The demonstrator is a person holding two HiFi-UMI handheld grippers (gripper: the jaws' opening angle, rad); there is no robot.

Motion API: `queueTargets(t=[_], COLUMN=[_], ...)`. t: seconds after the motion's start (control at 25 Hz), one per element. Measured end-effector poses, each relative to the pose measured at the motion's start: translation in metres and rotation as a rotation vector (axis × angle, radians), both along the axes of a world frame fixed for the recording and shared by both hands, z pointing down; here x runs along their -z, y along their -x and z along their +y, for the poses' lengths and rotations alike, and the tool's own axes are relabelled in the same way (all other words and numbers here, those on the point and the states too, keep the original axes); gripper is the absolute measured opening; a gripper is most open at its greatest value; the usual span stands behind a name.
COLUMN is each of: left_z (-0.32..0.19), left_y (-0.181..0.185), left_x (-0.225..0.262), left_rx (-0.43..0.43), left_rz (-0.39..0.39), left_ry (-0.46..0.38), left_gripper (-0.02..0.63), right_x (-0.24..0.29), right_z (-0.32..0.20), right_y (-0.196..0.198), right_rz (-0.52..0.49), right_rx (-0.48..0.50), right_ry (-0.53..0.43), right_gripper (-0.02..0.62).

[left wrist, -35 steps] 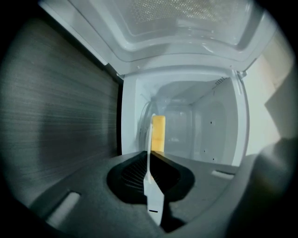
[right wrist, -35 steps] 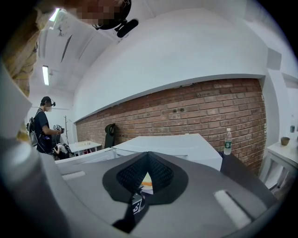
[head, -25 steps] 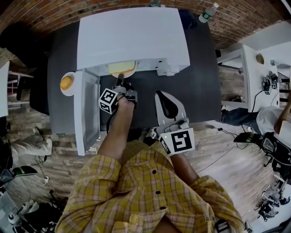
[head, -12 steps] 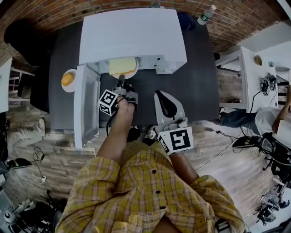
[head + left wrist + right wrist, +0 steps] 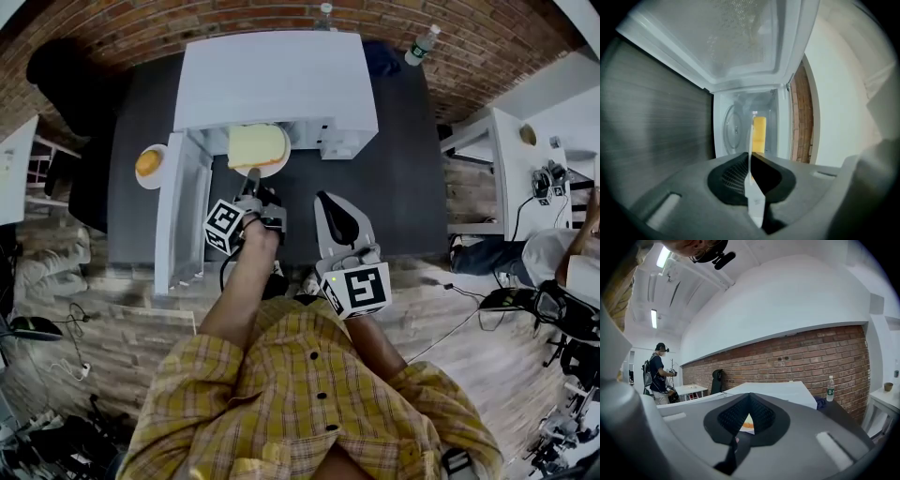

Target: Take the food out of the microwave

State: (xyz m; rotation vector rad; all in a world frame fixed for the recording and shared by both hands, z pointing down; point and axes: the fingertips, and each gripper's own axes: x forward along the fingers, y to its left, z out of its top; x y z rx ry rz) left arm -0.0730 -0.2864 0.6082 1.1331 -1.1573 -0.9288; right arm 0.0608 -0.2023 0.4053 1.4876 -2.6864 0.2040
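Note:
The white microwave (image 5: 272,80) stands on the dark table (image 5: 412,159), its door (image 5: 183,211) swung open to the left. A white plate (image 5: 272,167) with a yellow block of food (image 5: 255,145) sticks out of the cavity's mouth. My left gripper (image 5: 251,176) is shut on the plate's near rim. In the left gripper view the rim (image 5: 753,197) runs edge-on between the pads of that gripper (image 5: 751,157), with the food (image 5: 759,133) beyond. My right gripper (image 5: 330,202) hovers right of the plate, shut and empty, and its pads meet in the right gripper view (image 5: 749,399).
A small plate with an orange (image 5: 148,164) sits on the table left of the open door. A water bottle (image 5: 422,43) stands at the table's far right corner. A white side table (image 5: 520,159) and a seated person's legs are at the right. Brick wall behind.
The plate with the yellow food has slid further out of the microwave, towards me, drawn by my left gripper. The right gripper has shifted only a little.

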Motion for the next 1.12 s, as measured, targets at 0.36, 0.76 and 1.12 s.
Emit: queueTargets(t=[0.36,0.76,1.12], left_z=[0.035,0.064,0.083], left_y=[-0.008,-0.01,-0.011], left_x=[0.041,0.083,0.114], left_rx=[-0.01,-0.014,-0.014], left_rz=[0.019,0.036,0.038], left_ry=[-0.025,-0.062,-0.086], left_gripper=[0.012,0.012,0.012], right_x=[0.004,0.014,0.018], right_z=[0.013,0.018,0.02], right_y=[-0.005,-0.001,0.002], right_rz=[-0.011,-0.032,-0.024], right_rx=[0.008,0.024,0.053], right_ry=[-0.006,-0.014,-0.022], right_gripper=[-0.006,-0.006,-0.006])
